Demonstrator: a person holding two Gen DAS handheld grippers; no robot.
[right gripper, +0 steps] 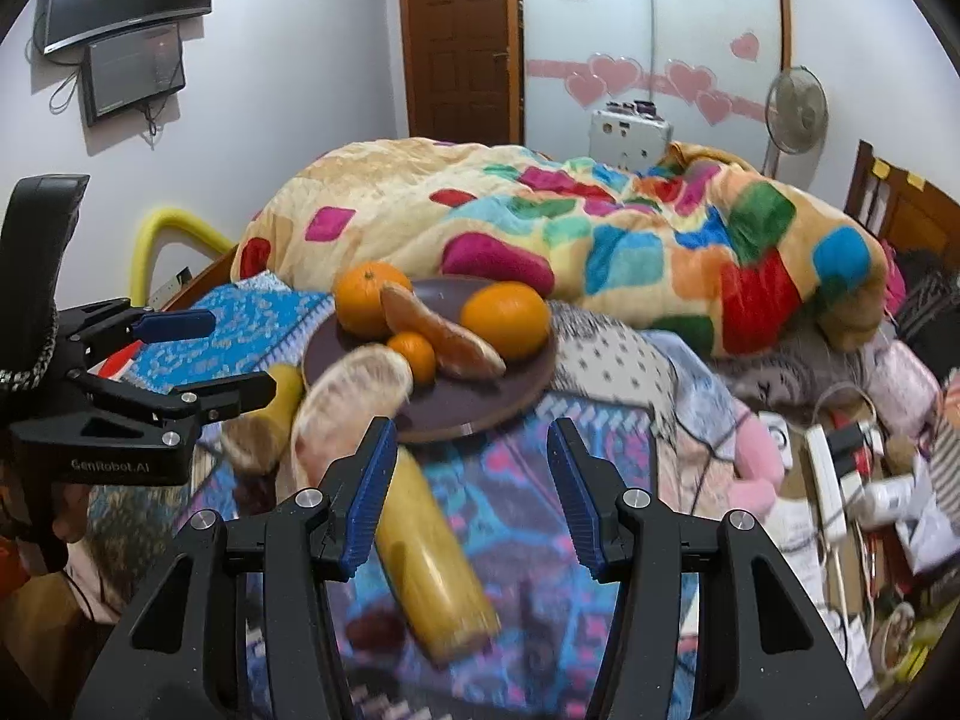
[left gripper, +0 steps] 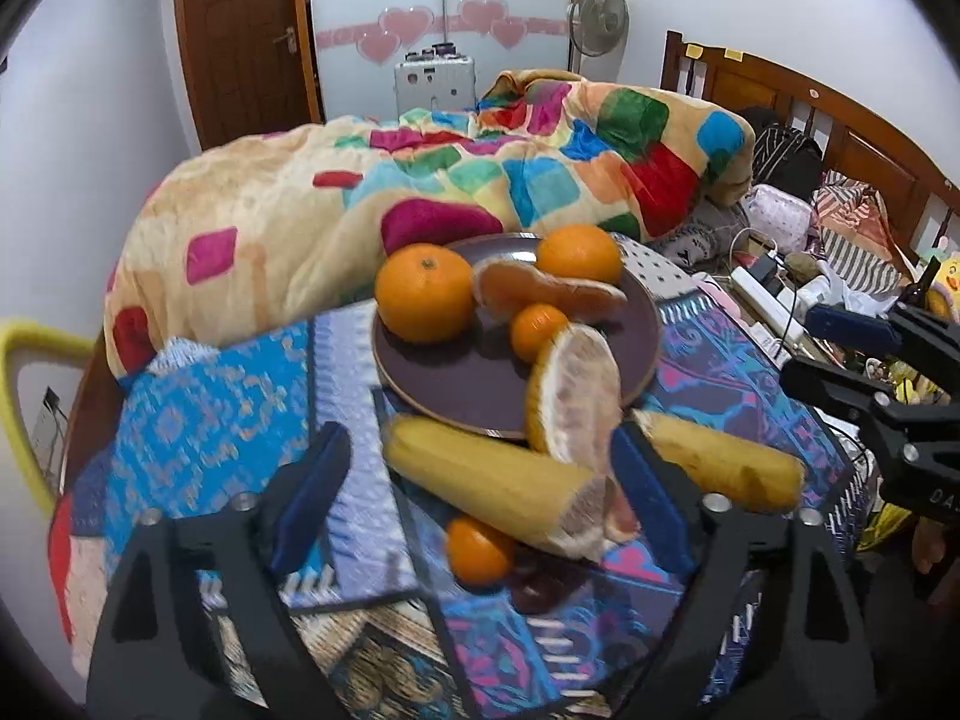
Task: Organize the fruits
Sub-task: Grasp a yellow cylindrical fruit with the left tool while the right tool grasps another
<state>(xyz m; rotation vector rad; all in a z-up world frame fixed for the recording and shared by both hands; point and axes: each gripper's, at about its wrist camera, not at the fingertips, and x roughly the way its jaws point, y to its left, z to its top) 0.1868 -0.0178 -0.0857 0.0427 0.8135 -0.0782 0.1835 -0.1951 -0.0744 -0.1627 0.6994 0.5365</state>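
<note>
A dark plate [left gripper: 456, 384] [right gripper: 480, 402] on the patterned cloth holds two oranges [left gripper: 425, 293] [left gripper: 579, 253], a small mandarin [left gripper: 536, 330] and a pomelo wedge [left gripper: 540, 288]. Another pomelo wedge [left gripper: 576, 396] [right gripper: 354, 396] leans on the plate's near rim. Two yellow pomelo pieces [left gripper: 498, 480] [left gripper: 726, 462] and a mandarin [left gripper: 477, 549] lie on the cloth in front. My left gripper [left gripper: 480, 498] is open around the nearer yellow piece and not touching it. My right gripper [right gripper: 474, 492] is open and empty; a yellow piece [right gripper: 432, 558] lies beside its left finger.
A colourful quilt [left gripper: 420, 180] is heaped behind the plate. A power strip, cables and clutter [right gripper: 840, 480] lie at the right. A dark date-like fruit [left gripper: 540, 588] sits by the near mandarin. Each gripper shows in the other's view [left gripper: 888, 384] [right gripper: 198, 354].
</note>
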